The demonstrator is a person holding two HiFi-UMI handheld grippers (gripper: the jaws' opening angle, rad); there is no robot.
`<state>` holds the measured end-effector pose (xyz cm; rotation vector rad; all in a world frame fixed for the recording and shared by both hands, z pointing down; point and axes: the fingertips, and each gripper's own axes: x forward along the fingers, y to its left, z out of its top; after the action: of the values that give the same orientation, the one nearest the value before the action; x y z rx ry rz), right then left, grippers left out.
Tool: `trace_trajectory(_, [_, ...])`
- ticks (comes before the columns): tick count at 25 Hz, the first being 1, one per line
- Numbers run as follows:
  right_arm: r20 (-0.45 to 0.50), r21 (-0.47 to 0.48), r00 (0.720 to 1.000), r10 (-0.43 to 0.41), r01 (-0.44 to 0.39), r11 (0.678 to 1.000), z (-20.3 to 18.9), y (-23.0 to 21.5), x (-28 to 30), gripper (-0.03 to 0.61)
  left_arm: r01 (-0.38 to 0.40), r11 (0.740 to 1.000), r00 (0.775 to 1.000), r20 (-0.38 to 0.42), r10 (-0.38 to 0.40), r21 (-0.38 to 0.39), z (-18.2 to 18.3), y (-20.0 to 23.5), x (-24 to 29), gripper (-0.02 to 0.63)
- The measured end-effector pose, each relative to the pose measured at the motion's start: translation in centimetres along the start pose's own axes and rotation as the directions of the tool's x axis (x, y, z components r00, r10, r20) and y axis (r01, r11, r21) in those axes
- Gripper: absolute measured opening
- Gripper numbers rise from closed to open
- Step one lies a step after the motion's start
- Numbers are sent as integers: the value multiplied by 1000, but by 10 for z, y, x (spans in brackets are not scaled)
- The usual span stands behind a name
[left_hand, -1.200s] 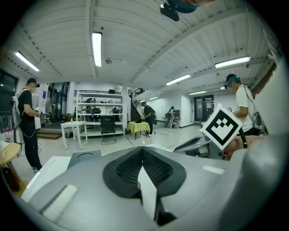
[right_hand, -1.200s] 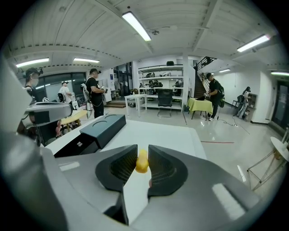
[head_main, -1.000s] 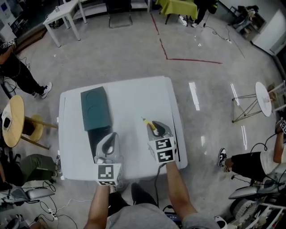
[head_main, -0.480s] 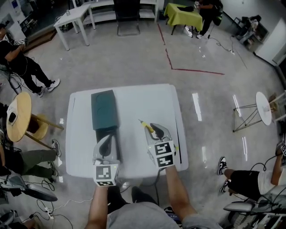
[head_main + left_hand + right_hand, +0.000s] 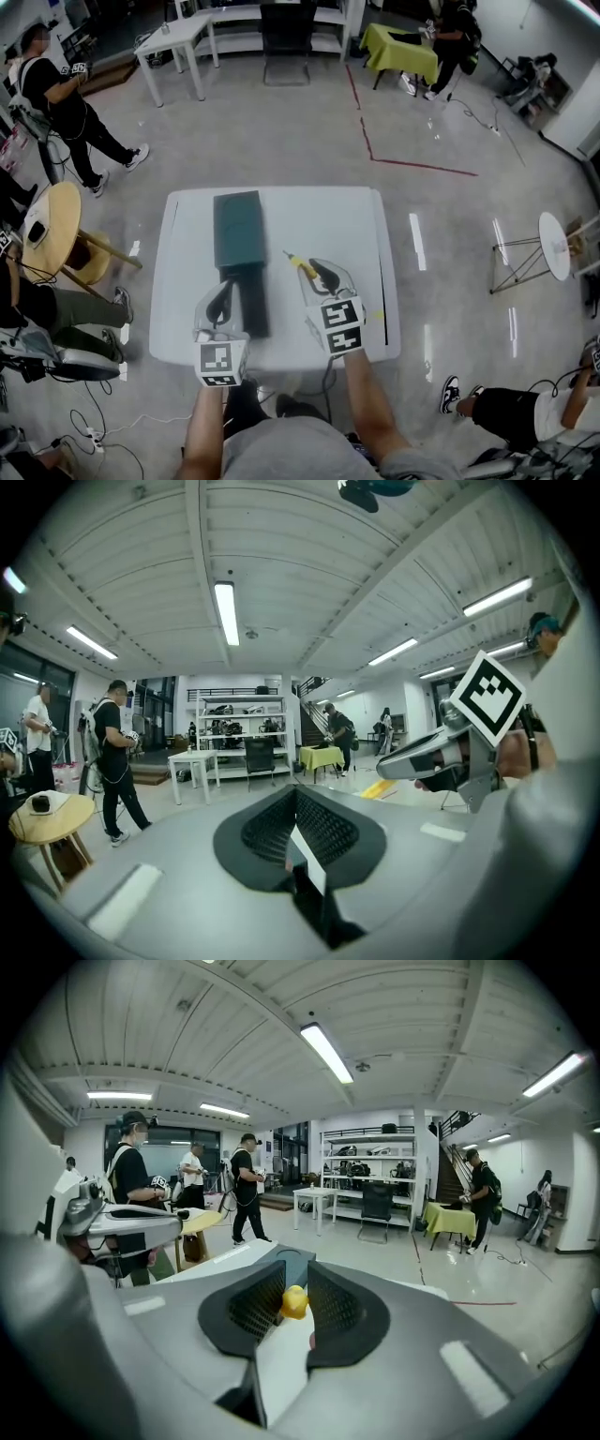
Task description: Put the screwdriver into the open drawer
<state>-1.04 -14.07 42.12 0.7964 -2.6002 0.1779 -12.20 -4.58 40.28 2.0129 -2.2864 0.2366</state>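
A dark green cabinet lies on the white table. Its open drawer is pulled out toward me. My right gripper hangs over the table right of the drawer and is shut on the yellow-handled screwdriver, whose tip points up-left. In the right gripper view the yellow handle sits clamped between the dark pads of the right gripper. My left gripper hovers at the drawer's left front corner. In its own view the left gripper has its pads together with nothing between them.
A black cable runs along the table's right side. A round wooden stool and seated people are at the left. A person stands beyond it. A white desk, a chair and a green-covered table stand far back.
Both grippers have risen and moved forward over the table, the right one still carrying the screwdriver. The head view has tilted up, showing more of the room and the drawer.
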Motion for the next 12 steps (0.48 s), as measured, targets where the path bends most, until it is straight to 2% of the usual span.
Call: trace_trajectory(12, [11, -1, 995, 95, -95, 996, 13, 73, 22, 77, -74, 997, 997, -9, 74, -3, -6, 52, -39, 11])
